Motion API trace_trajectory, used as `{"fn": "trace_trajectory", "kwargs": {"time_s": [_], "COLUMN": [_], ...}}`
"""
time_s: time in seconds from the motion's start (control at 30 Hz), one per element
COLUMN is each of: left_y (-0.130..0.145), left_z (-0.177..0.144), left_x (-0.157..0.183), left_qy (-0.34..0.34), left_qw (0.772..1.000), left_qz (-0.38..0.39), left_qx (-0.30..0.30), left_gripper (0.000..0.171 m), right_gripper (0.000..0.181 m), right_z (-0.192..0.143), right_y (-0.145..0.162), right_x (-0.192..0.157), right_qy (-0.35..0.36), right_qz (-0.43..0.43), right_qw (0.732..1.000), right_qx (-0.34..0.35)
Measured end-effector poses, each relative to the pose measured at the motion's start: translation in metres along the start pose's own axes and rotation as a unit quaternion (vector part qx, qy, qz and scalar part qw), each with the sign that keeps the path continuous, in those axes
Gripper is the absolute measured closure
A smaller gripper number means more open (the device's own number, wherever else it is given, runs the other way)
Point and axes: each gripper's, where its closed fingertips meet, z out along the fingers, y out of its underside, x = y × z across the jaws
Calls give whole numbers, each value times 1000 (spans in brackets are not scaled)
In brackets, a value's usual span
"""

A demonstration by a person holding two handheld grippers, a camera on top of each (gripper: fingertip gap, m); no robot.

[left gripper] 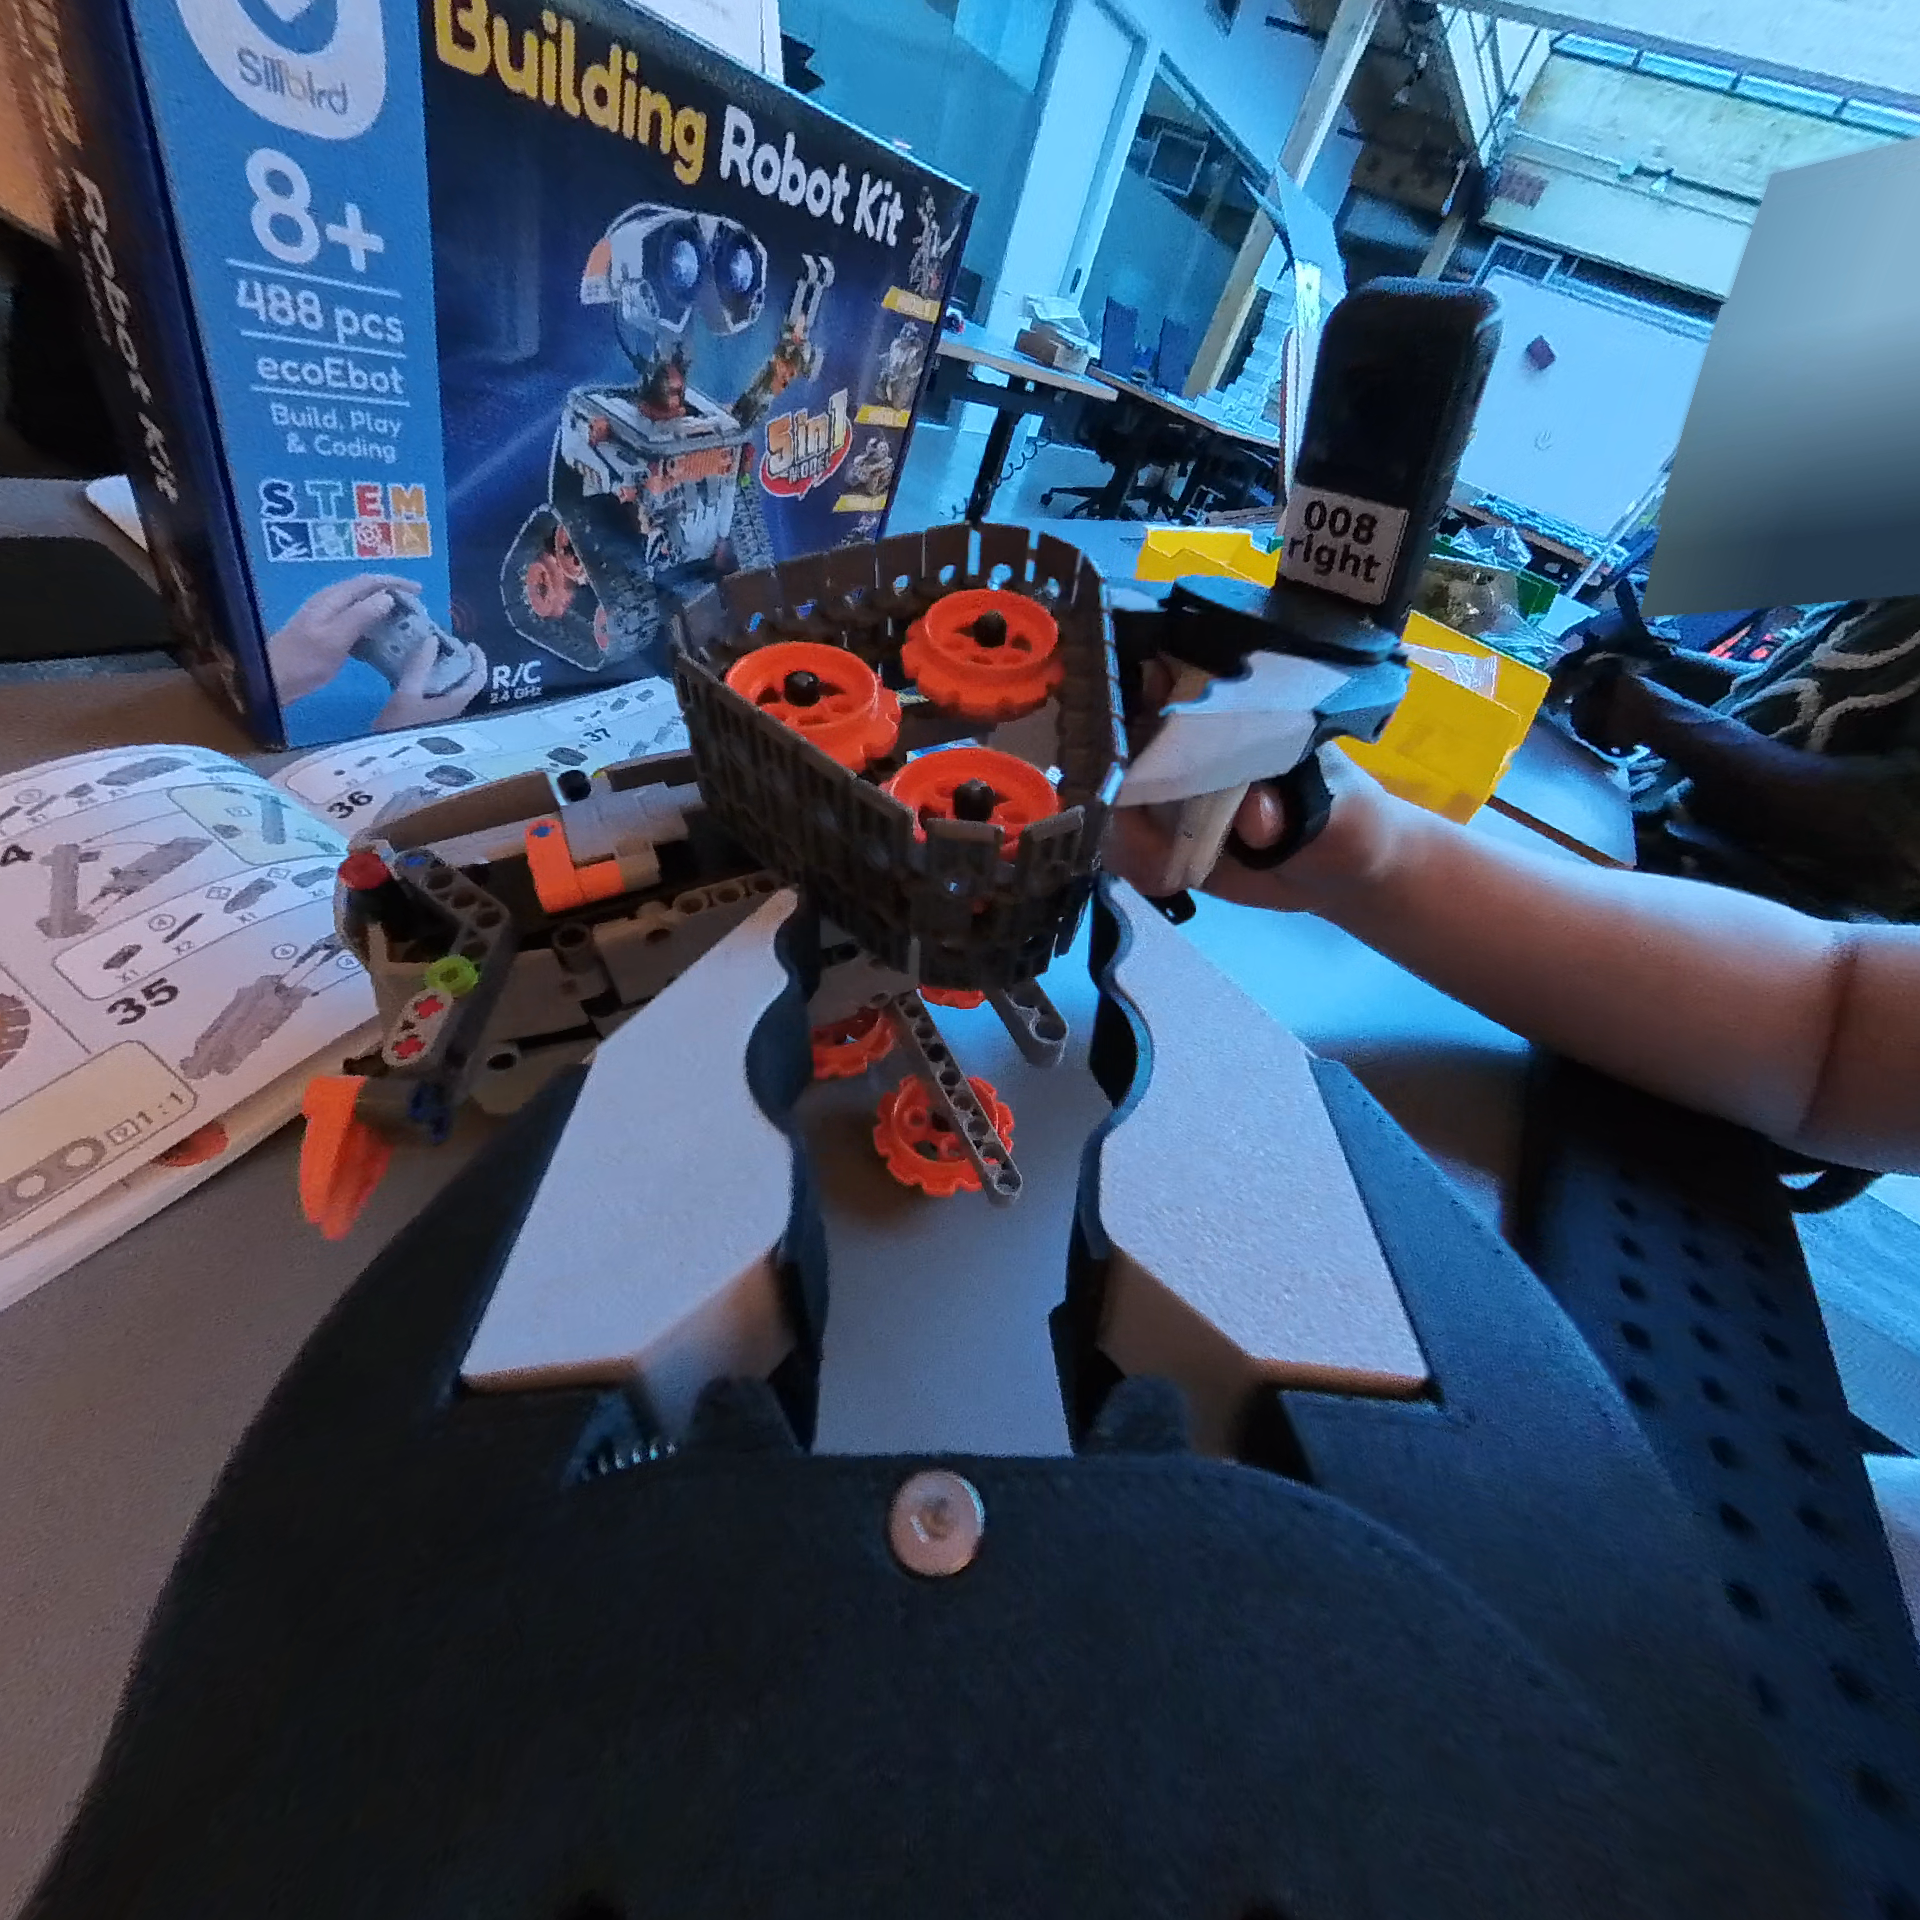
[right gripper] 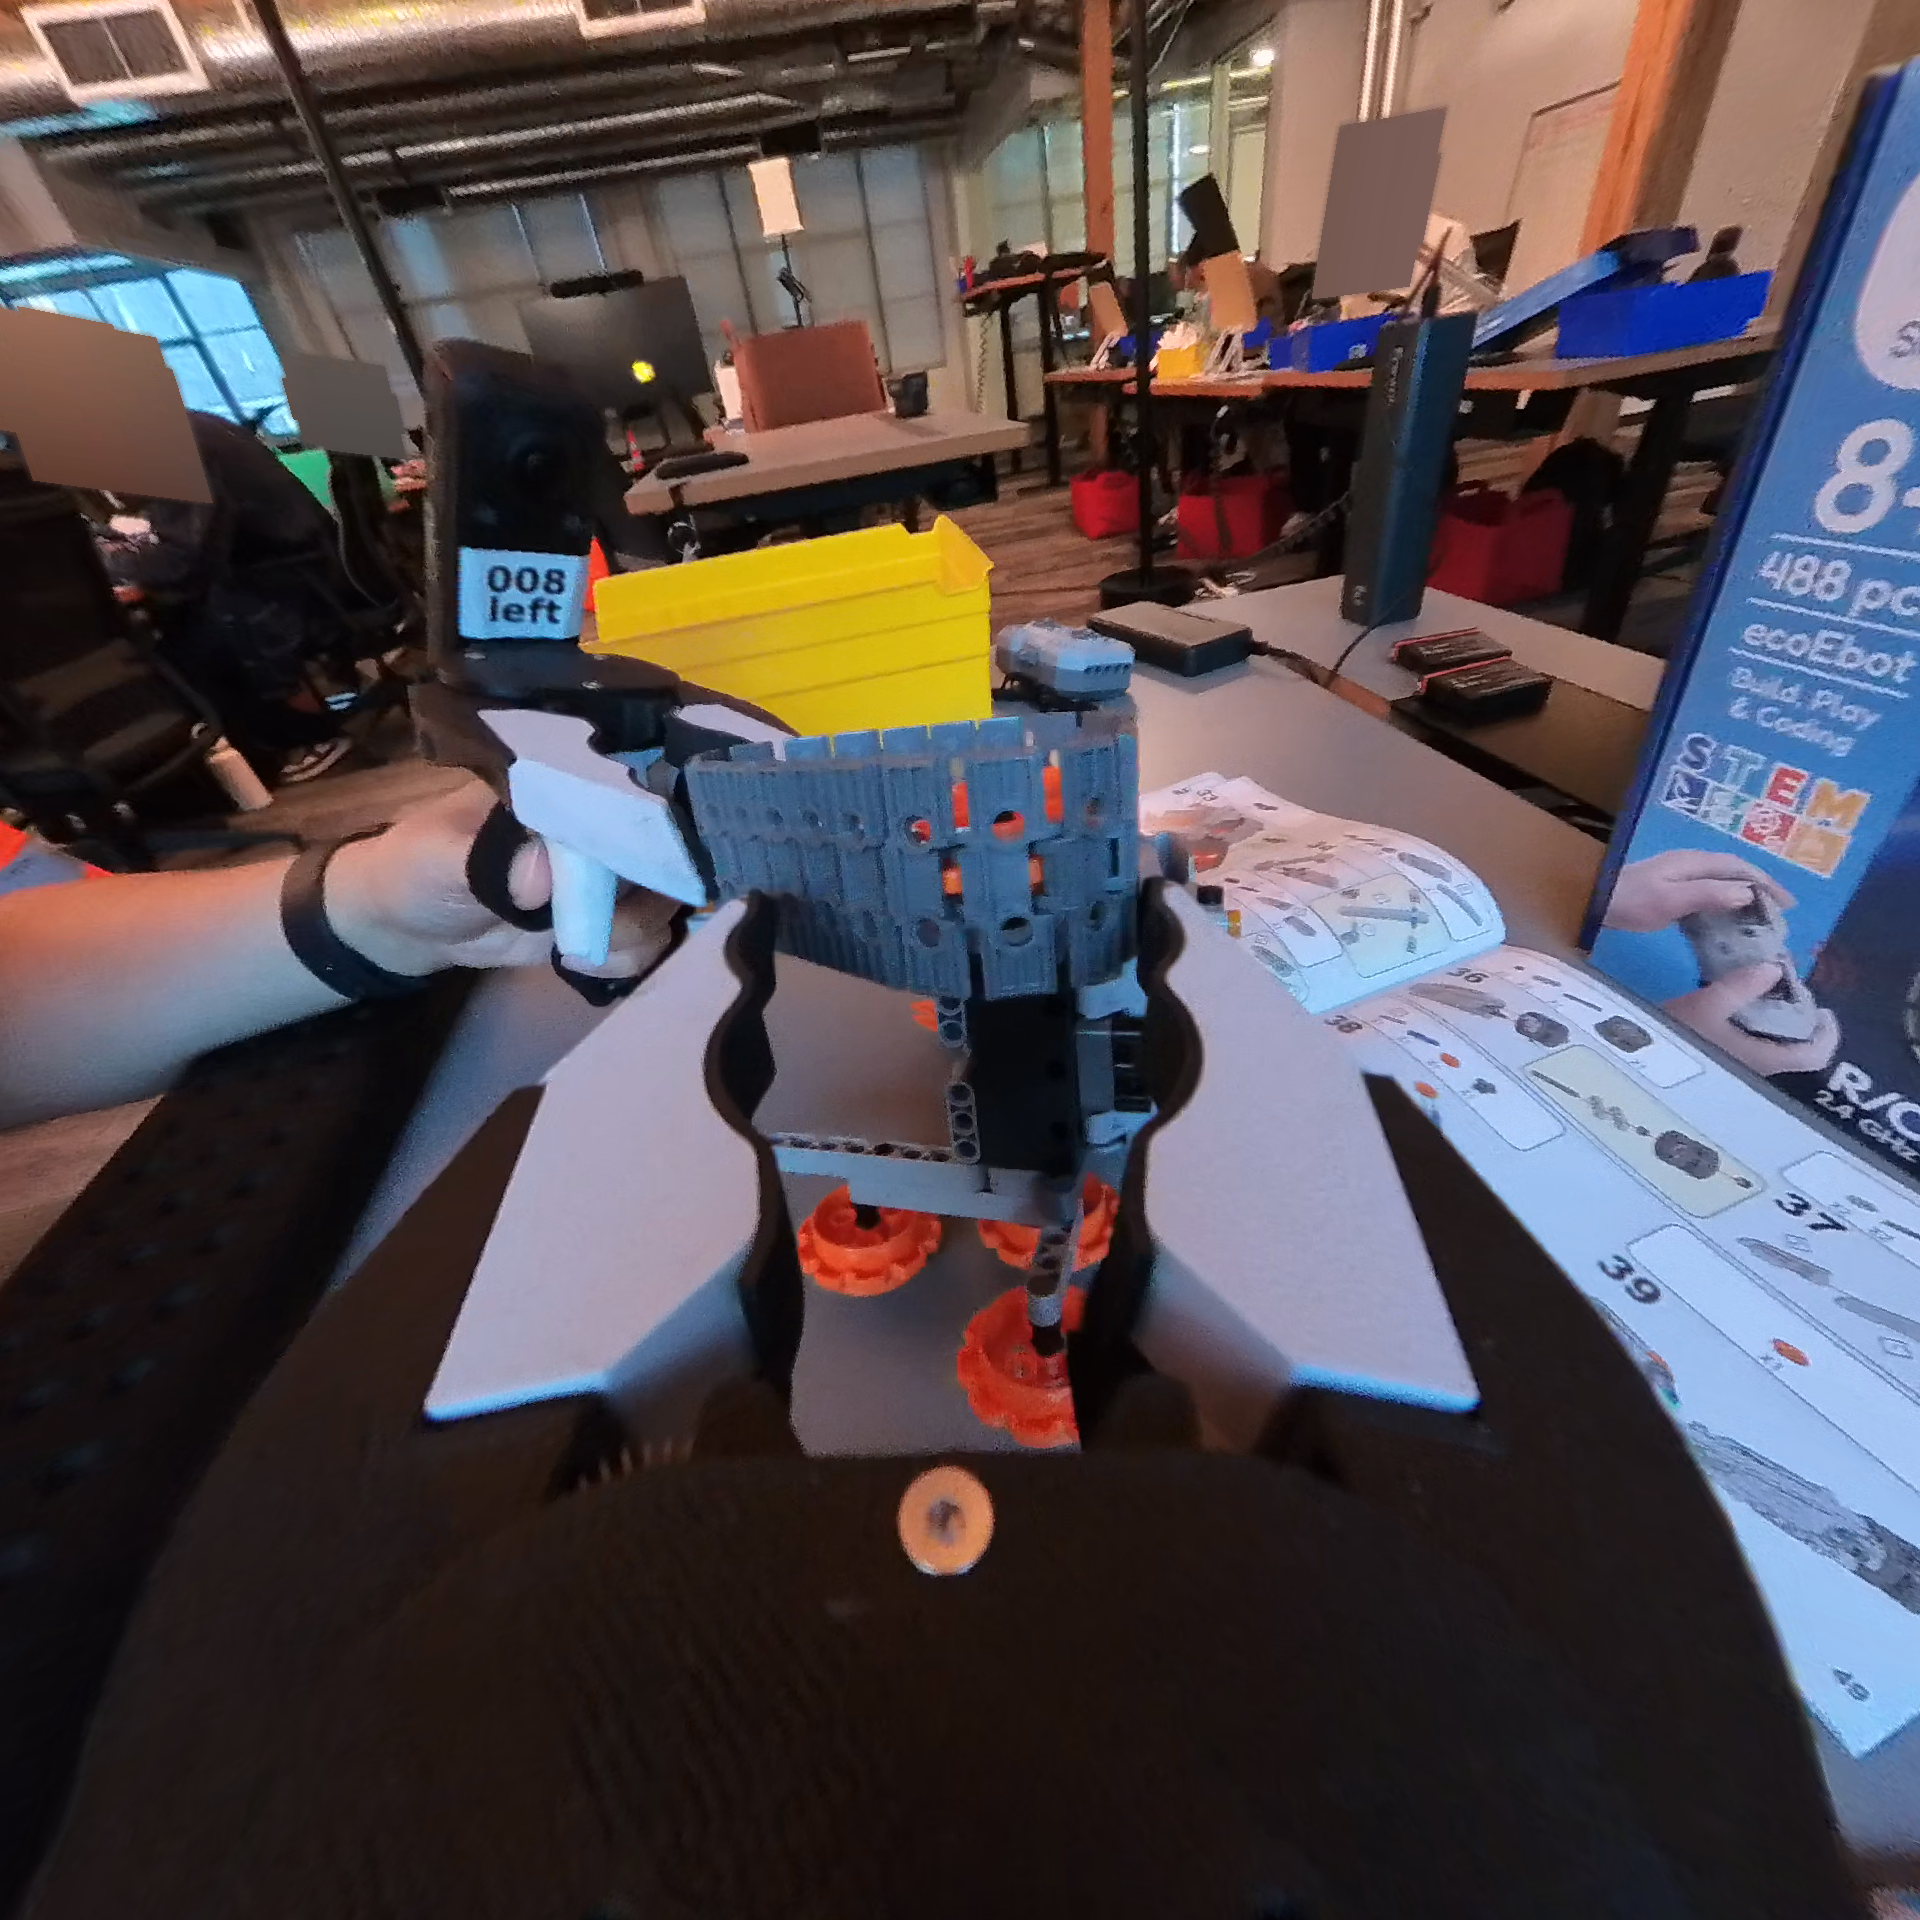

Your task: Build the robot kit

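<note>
Gripping both gripper fingers (left gripper: 940,914) (right gripper: 951,914), seemingly, a grey tracked model (left gripper: 904,748) with orange wheels (left gripper: 982,634).

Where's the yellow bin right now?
The yellow bin sits on the table behind the tracked brick model, centre of the right wrist view; in the left wrist view it's at right, behind the right gripper.

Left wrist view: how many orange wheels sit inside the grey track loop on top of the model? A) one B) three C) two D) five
B: three orange wheels show inside the grey track loop, two at the back and one at the front, each on a black axle.
</note>
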Motion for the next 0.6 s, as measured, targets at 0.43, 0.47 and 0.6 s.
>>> {"fn": "trace_trajectory", "kwargs": {"time_s": [0.43, 0.47, 0.6], "left_y": [-4, -3, -4], "left_z": [-7, -6, -5], "left_x": [-13, -13, -13], "left_qy": [-47, -53, -63], "left_qw": [999, 998, 998], "left_qz": [-14, -7, -14], "left_qx": [19, 17, 17], "left_gripper": [126, 125, 125], "right_gripper": [111, 111, 111], "right_z": [10, 10, 10], "right_y": [11, 11, 10], "right_x": [-11, -10, -8], "right_qy": [40, 44, 49], "right_qz": [-70, -65, -57], "right_qw": [995, 996, 996], "right_qx": [-53, -52, -51]}}
